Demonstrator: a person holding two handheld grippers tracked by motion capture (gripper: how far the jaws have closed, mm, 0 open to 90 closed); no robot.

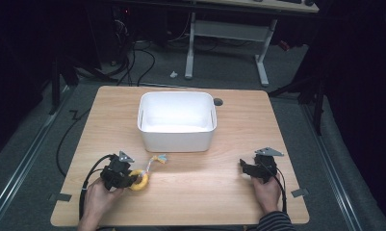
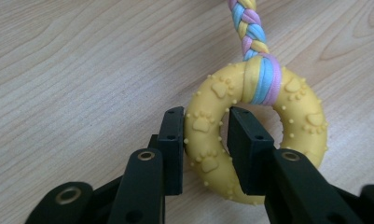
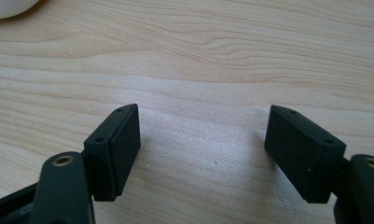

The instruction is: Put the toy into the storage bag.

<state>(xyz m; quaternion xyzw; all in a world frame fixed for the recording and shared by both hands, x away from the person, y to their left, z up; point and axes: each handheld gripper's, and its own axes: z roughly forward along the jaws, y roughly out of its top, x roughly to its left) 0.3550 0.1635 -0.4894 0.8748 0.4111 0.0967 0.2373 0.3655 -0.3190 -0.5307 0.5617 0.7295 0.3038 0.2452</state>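
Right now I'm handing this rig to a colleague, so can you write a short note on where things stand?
Left gripper: shut on the yellow ring toy, one side of the ring pinched between its fingers; the toy lies on the table with its braided rope trailing away.
Right gripper: open, holding nothing, low over bare wood.
White bin: mid-table, beyond the toy; it looks empty.
Done: the grasp.
Left, probably: lift the toy and place it in the bin.

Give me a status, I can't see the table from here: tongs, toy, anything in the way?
Left tongs shut on yellow ring toy, toy on table. Right tongs open, empty. White bin beyond, path clear.
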